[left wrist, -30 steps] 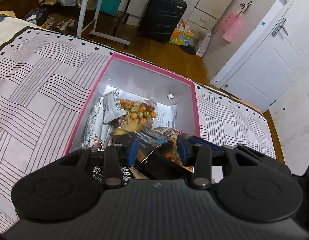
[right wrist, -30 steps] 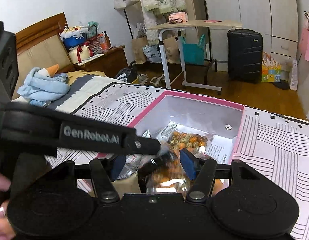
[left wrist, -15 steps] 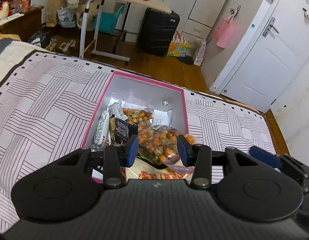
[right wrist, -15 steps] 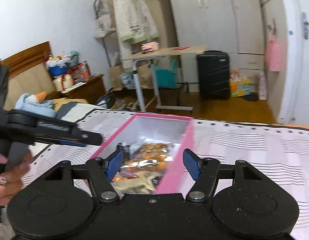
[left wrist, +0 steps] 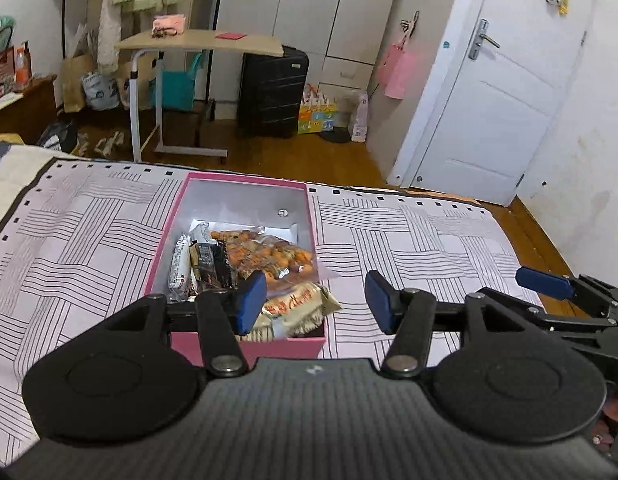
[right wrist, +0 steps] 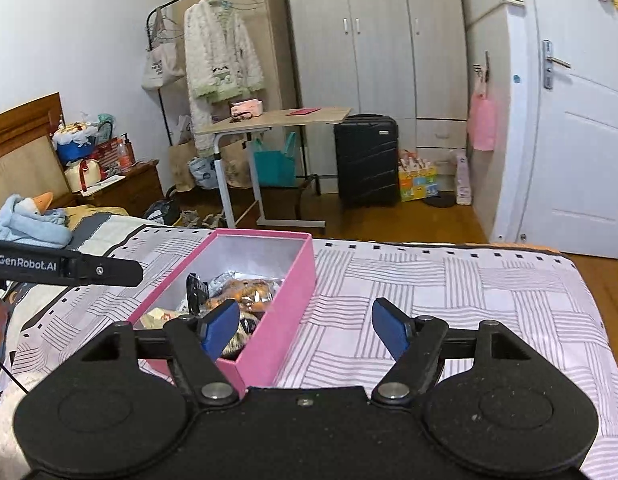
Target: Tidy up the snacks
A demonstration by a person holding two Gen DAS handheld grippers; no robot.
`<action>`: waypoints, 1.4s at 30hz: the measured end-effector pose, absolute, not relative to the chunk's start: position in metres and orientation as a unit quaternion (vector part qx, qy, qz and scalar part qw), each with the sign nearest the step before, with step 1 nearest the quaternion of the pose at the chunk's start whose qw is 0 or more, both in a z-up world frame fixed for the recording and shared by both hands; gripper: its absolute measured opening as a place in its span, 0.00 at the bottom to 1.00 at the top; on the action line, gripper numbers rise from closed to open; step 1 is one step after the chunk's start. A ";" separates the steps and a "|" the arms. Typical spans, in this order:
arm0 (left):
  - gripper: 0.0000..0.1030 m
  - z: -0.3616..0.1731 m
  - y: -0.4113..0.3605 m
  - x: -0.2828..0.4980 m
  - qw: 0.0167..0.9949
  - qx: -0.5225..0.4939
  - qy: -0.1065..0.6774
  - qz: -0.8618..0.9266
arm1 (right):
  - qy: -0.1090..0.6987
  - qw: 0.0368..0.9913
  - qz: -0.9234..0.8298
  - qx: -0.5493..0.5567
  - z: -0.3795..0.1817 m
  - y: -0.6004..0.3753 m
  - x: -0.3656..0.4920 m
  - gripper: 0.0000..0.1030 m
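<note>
Snacks [left wrist: 265, 256] (lower ones) hidden under upper packets.

We read this as home bedroom. Bed [right wrist: 449, 292] under patterned pink-and-white cover fills foreground; wooden headboard [right wrist: 25, 152] at left, nightstand [right wrist: 137, 188] beside it piled with gift boxes and bottles. Tall grey wardrobe [right wrist: 381, 36] along far wall. Clothes rack [right wrist: 217, 12] with fluffy cardigan [right wrist: 221, 52] and tote bag. Rolling counter [right wrist: 277, 120], black suitcase [right wrist: 367, 160] near it on wood floor. White door [right wrist: 581, 120] with lever handle at right, pink bag [right wrist: 481, 120] hung beside it. Shoes on floor by bed.
</note>
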State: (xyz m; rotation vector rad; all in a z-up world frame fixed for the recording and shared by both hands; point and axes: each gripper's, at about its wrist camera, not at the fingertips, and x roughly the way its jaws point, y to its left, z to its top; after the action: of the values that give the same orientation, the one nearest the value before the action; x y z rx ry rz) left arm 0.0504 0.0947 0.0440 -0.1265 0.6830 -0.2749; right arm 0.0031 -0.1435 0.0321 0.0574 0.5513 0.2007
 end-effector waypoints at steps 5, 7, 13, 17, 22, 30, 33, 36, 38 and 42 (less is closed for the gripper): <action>0.59 0.040 0.084 0.026 0.937 -0.047 0.322 -0.129 | 0.272 0.958 0.086 0.029 0.031 -0.146 -0.015 0.79; 0.60 0.036 0.081 0.019 0.936 -0.046 0.325 -0.127 | 0.271 0.959 0.075 0.024 0.028 -0.146 -0.023 0.79; 0.63 0.014 0.073 0.010 0.935 -0.040 0.331 -0.120 | 0.274 0.960 0.052 0.017 0.013 -0.156 -0.041 0.82; 0.63 -0.001 0.067 0.007 0.930 -0.039 0.343 -0.129 | 0.273 0.961 0.039 0.018 0.009 -0.161 -0.045 0.91; 0.63 -0.006 0.060 0.006 0.930 -0.034 0.343 -0.123 | 0.282 0.959 0.026 0.019 0.003 -0.161 -0.046 0.95; 0.93 -0.003 0.061 0.001 0.938 -0.027 0.326 -0.116 | 0.300 0.953 -0.042 -0.009 -0.003 -0.163 -0.044 0.99; 0.95 -0.005 0.058 0.002 0.940 -0.013 0.324 -0.109 | 0.299 0.953 -0.044 0.001 -0.001 -0.166 -0.049 0.99; 0.95 -0.005 0.055 0.001 0.940 -0.001 0.325 -0.105 | 0.305 0.951 -0.052 0.007 0.000 -0.166 -0.053 0.99; 0.95 -0.005 0.053 -0.001 0.941 0.004 0.322 -0.108 | 0.308 0.950 -0.055 0.015 0.000 -0.169 -0.056 0.99; 0.95 -0.002 0.049 -0.008 0.943 0.018 0.311 -0.114 | 0.309 0.949 -0.055 0.022 0.003 -0.170 -0.059 0.99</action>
State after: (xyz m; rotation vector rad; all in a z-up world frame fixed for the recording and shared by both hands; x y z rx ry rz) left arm -0.0080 0.0485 -0.0024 0.0361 0.6339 -0.2314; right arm -0.0588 -0.1699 0.0026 0.0438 0.6297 -0.1125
